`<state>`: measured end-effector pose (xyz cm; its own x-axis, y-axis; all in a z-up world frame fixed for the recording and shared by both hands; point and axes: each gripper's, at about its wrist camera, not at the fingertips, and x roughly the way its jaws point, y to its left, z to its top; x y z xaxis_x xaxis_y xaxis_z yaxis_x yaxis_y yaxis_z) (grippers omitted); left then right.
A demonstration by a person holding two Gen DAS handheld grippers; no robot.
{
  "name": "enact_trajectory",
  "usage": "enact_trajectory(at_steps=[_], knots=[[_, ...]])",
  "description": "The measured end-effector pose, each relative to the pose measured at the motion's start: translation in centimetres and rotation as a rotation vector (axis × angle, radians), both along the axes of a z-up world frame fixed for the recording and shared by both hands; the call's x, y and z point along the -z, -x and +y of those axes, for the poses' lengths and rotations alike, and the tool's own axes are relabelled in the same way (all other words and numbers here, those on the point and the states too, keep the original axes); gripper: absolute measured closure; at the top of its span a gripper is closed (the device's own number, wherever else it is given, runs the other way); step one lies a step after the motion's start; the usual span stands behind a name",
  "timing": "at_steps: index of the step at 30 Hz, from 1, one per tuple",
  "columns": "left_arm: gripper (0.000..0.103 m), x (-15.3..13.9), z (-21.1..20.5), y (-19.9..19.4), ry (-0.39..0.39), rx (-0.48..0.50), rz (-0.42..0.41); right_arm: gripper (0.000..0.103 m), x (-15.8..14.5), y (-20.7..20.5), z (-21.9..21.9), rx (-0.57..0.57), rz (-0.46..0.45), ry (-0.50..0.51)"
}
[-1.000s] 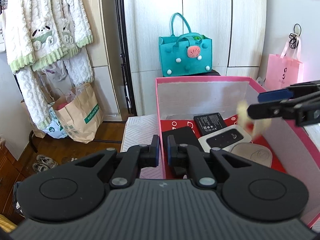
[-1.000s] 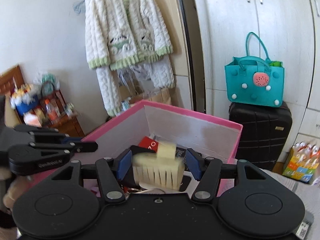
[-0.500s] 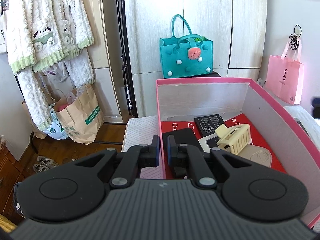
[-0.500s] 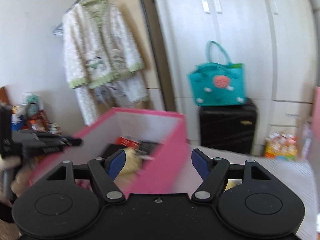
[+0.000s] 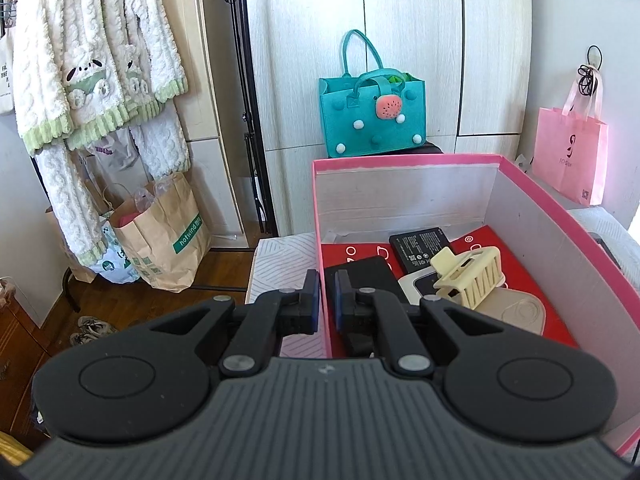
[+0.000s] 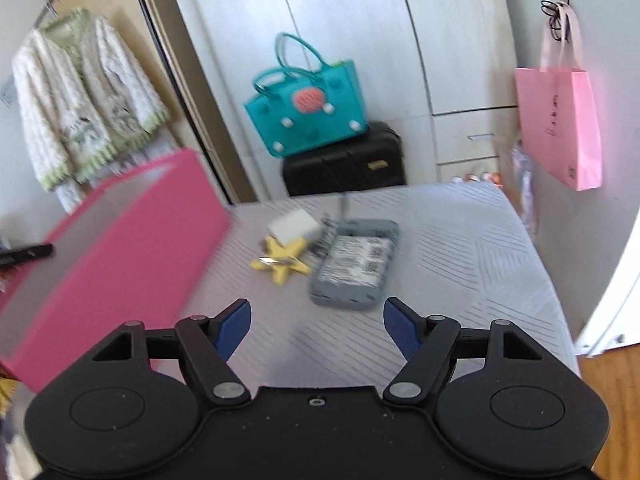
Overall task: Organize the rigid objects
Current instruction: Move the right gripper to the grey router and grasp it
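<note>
White wardrobe doors stand behind a bed with a striped grey cover. On it sits the pink box, and the left gripper has its jaws clamped on the near-left wall of the box. Inside lie a cream hair claw clip, a black battery and a white device. The right gripper hovers with jaws wide apart and nothing between them; beyond it, on the cover, lie a grey device case, a yellow star-shaped item and a white block.
</note>
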<state>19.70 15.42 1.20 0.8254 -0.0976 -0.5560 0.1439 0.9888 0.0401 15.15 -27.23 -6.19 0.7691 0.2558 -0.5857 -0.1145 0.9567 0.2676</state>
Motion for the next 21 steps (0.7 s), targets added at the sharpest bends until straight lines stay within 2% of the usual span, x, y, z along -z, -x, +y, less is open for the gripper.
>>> enact_trajectory(at_steps=[3, 8, 11, 18, 21], knots=[[0.096, 0.0, 0.0, 0.0, -0.001, 0.0, 0.0, 0.025, 1.1, -0.9, 0.2, 0.013, 0.012, 0.04], [0.096, 0.0, -0.2, 0.0, -0.007, -0.003, 0.0, 0.025, 2.3, -2.9, 0.0, -0.022, 0.048, 0.021], [0.096, -0.1, -0.3, 0.1, -0.015, -0.005, -0.001, 0.023, 2.8, -4.3, -0.1, 0.001, 0.053, -0.007], [0.097, 0.0, -0.4, 0.0, -0.025, -0.029, 0.005, 0.019, 3.2, -5.7, 1.8, 0.016, 0.024, 0.165], [0.097, 0.1, -0.7, 0.2, -0.048, -0.028, -0.002, 0.024, 3.2, -5.7, 1.7, 0.017, 0.012, 0.185]])
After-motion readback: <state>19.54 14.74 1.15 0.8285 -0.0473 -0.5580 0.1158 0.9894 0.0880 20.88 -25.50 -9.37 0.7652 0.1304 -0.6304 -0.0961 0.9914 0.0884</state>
